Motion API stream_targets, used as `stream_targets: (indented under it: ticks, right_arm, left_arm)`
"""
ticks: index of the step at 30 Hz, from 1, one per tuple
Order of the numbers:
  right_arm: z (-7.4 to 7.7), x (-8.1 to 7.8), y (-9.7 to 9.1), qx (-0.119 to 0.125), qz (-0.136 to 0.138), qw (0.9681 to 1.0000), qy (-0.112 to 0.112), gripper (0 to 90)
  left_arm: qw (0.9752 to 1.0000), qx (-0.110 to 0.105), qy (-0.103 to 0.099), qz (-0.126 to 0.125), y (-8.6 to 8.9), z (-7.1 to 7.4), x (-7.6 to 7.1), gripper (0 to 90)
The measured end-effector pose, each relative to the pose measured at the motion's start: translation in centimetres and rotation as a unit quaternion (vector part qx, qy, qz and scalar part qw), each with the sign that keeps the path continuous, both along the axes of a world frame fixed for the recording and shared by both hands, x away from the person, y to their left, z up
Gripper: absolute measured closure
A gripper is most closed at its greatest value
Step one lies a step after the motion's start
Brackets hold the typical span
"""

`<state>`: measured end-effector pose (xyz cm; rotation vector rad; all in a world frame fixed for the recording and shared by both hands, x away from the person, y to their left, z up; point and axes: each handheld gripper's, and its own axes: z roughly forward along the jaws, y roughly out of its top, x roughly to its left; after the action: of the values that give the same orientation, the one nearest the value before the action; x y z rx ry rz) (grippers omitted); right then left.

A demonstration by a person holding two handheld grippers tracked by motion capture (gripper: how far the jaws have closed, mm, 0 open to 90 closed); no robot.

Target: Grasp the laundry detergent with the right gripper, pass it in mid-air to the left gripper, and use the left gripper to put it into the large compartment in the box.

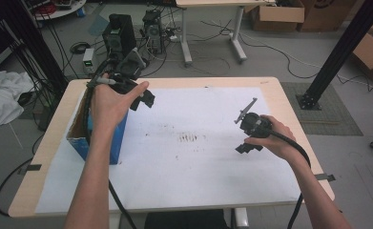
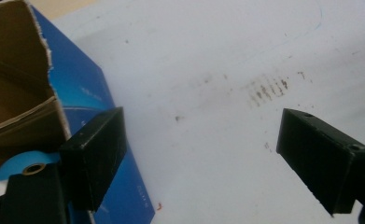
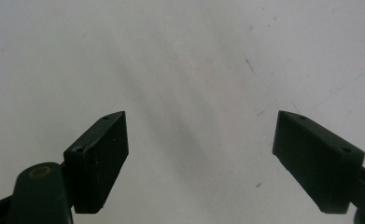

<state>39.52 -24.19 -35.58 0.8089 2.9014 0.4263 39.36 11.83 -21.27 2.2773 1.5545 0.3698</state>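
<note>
So, starting at the left edge of the tabletop (image 1: 274, 90): the blue box (image 1: 100, 143) sits there with its top torn open, probably parked at the side so the white sheet (image 1: 198, 157) in the middle stays free for work. The left gripper (image 1: 143, 98) hangs just past the box's far right corner, jaws spread wide and holding nothing. My guess is it's lined up beside the opening so it can dip in for whatever's inside, but that's just how it reads to me.

Over on the right, the right gripper (image 1: 248, 136) hovers over bare sheet, well apart from the box, jaws also wide and empty. Looks like it's simply waiting out of the way.

What the views add: the high view gives the layout of both hands and the box, but the person's forearm covers most of the box's inside. The left gripper view (image 2: 201, 144) looks past its own jaws right into the box (image 2: 84, 93), where you can see brown cardboard walls and a light blue roll (image 2: 19, 165) with a cardboard core lying near the bottom. The right gripper view (image 3: 201, 144) just has scuffed white sheet between its jaws.
</note>
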Motion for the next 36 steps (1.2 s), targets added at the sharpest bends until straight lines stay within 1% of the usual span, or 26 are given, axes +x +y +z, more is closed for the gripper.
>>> stream_targets:
  ticks: [4, 9, 12, 14, 15, 16, 19, 21, 24, 28, 32, 36]
  right_arm:
    - [-0.2, 0.0, -0.4, 0.0, -0.001, 1.0, 0.0, 18.3]
    - [-0.2, 0.2, -0.5, 0.0, -0.001, 1.0, 0.001, 18.3]
    - [-0.2, 0.3, -0.4, 0.001, -0.004, 1.0, 0.001, 18.3]
    - [-0.2, 0.4, -0.3, 0.001, -0.002, 1.0, 0.0, 18.3]
    - [-0.2, 0.4, -0.3, 0.0, 0.001, 1.0, 0.0, 18.3]
    - [-0.2, 0.4, -0.2, 0.0, -0.002, 1.0, 0.002, 18.3]
    - [-0.2, 0.5, -0.2, 0.0, -0.001, 1.0, 0.0, 18.3]
    - [-0.1, 0.5, -0.2, 0.0, -0.001, 1.0, -0.001, 18.3]
    - [-0.1, 0.5, -0.3, 0.0, -0.001, 1.0, -0.001, 18.3]
    - [-0.2, 0.5, -0.5, 0.0, -0.006, 1.0, 0.001, 18.3]
    - [-0.2, 0.4, -0.6, 0.0, -0.006, 1.0, 0.0, 18.3]
    - [-0.2, 0.4, -0.7, -0.001, -0.009, 1.0, 0.0, 18.0]
  left_arm:
    - [0.9999, 0.001, 0.007, -0.008, -1.0, -0.9, 0.2, 16.9]
    - [0.9998, 0.001, 0.016, -0.012, -2.0, -2.1, 0.6, 16.9]
    - [0.9997, 0.001, 0.018, -0.017, -2.5, -2.9, 0.7, 16.9]
    - [0.9995, 0.006, 0.022, -0.021, -3.0, -3.5, 0.8, 16.9]
    - [0.9994, 0.005, 0.024, -0.022, -3.2, -3.8, 0.9, 16.9]
    - [0.9993, 0.005, 0.026, -0.025, -3.3, -4.1, 0.9, 16.9]
    - [0.9992, 0.009, 0.03, -0.025, -3.6, -5.0, 1.1, 17.0]
    - [0.9992, 0.007, 0.03, -0.024, -3.8, -5.6, 1.1, 17.0]
    - [0.9989, 0.008, 0.037, -0.028, -4.1, -6.4, 1.1, 16.9]
    - [0.9985, 0.01, 0.042, -0.034, -4.7, -7.1, 1.1, 17.0]
    - [0.9983, 0.01, 0.046, -0.035, -5.1, -7.7, 1.1, 17.0]
    - [0.998, 0.015, 0.05, -0.036, -5.4, -8.2, 1.2, 17.0]
